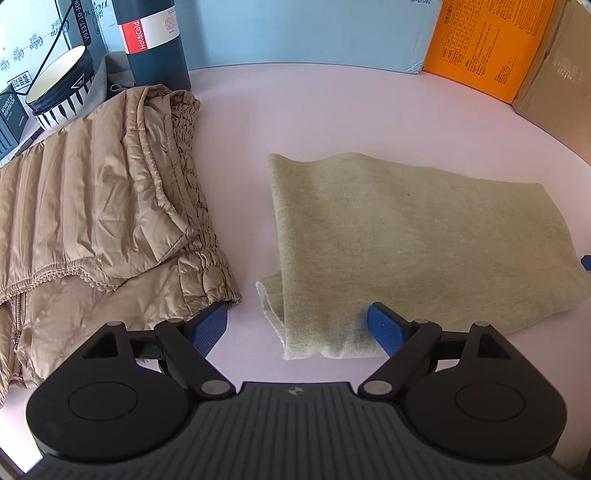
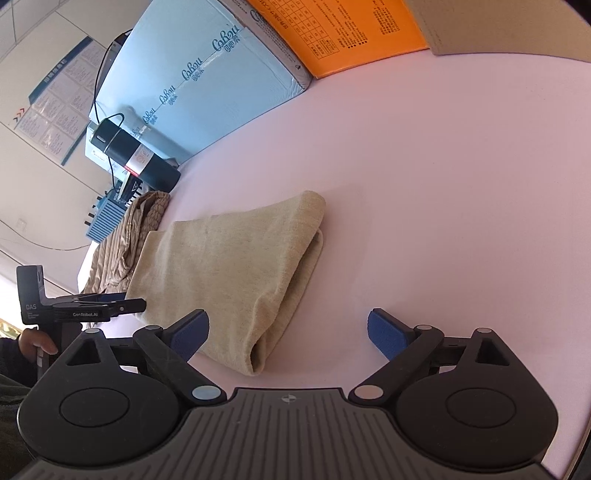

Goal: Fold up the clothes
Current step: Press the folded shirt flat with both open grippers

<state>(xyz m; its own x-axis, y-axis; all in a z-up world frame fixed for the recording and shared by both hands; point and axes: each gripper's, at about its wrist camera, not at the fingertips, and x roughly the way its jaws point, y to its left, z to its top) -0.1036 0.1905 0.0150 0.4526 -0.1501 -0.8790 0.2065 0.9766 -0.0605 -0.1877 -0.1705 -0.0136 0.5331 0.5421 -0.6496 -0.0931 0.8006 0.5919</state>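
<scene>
A folded beige knit cloth point(image 1: 406, 236) lies flat on the pink table point(image 1: 332, 110). My left gripper point(image 1: 299, 328) is open and hovers low over the cloth's near left corner; its right fingertip point(image 1: 386, 325) overlaps the cloth edge, with nothing pinched. In the right wrist view the same cloth point(image 2: 229, 273) stretches away to the left. My right gripper point(image 2: 290, 332) is open at the cloth's near folded end, which lies by its left finger point(image 2: 190, 332). A hand point(image 2: 37, 343) holds the left gripper point(image 2: 99, 306) at the cloth's far end.
A tan quilted jacket point(image 1: 103, 221) lies folded left of the cloth, its hem close to my left finger. Behind it stand a dark flask point(image 1: 151, 40) and a striped bowl point(image 1: 62, 88). Blue point(image 1: 314, 29), orange point(image 1: 480, 44) and cardboard point(image 1: 554, 74) boxes line the back edge.
</scene>
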